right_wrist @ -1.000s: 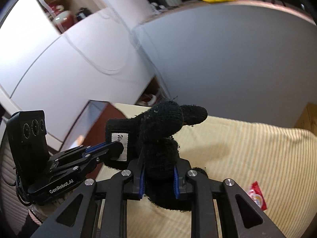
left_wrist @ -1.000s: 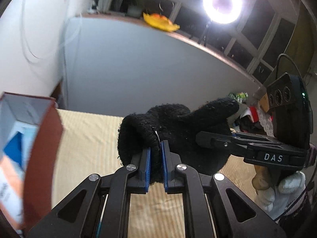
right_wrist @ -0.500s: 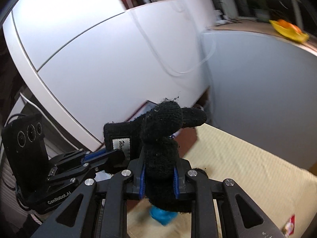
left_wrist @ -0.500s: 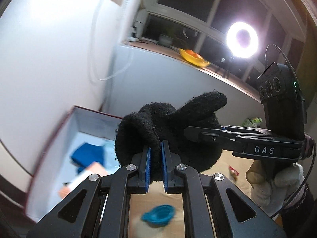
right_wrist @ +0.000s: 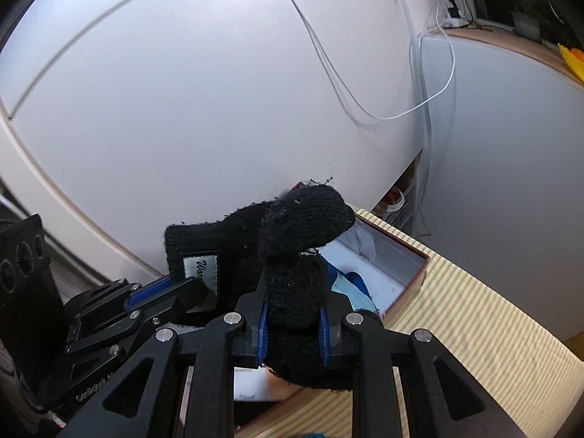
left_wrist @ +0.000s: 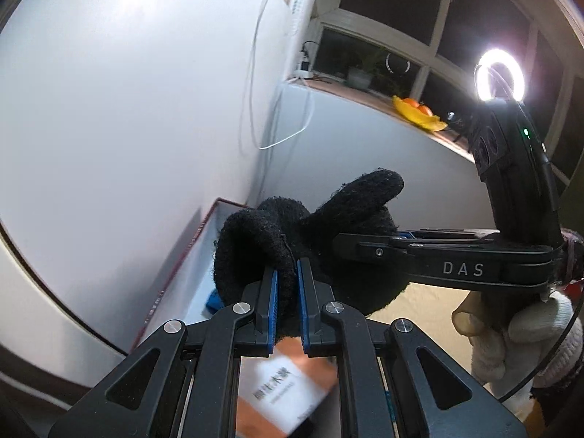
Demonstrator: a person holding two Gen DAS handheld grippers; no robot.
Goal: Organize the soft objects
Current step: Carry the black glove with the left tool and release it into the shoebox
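Observation:
A black knitted glove [left_wrist: 328, 219] hangs in the air between both grippers. My left gripper [left_wrist: 286, 292] is shut on its cuff edge, the blue pads pinching the knit. My right gripper [right_wrist: 294, 314] is shut on a bunched fold of the same glove [right_wrist: 303, 219], whose white label faces the left gripper [right_wrist: 197, 292]. In the left wrist view the right gripper [left_wrist: 350, 244] reaches in from the right. Beneath the glove lies an open red-rimmed box [right_wrist: 401, 255] with a white inside, holding a blue cloth [right_wrist: 354, 281] and an orange-and-white booklet [left_wrist: 284, 383].
The box [left_wrist: 197, 241] stands against a white wall at the left end of a beige striped tablecloth [right_wrist: 474, 328]. White cables [right_wrist: 419, 109] hang down the wall. A hand in a white glove [left_wrist: 518, 332] holds the right gripper. A ring light [left_wrist: 500, 76] glares above the windowsill.
Both grippers have carried the glove sideways across the striped cloth towards the wall. The box, earlier off at the left edge, now lies right under the glove. Both grips are unchanged.

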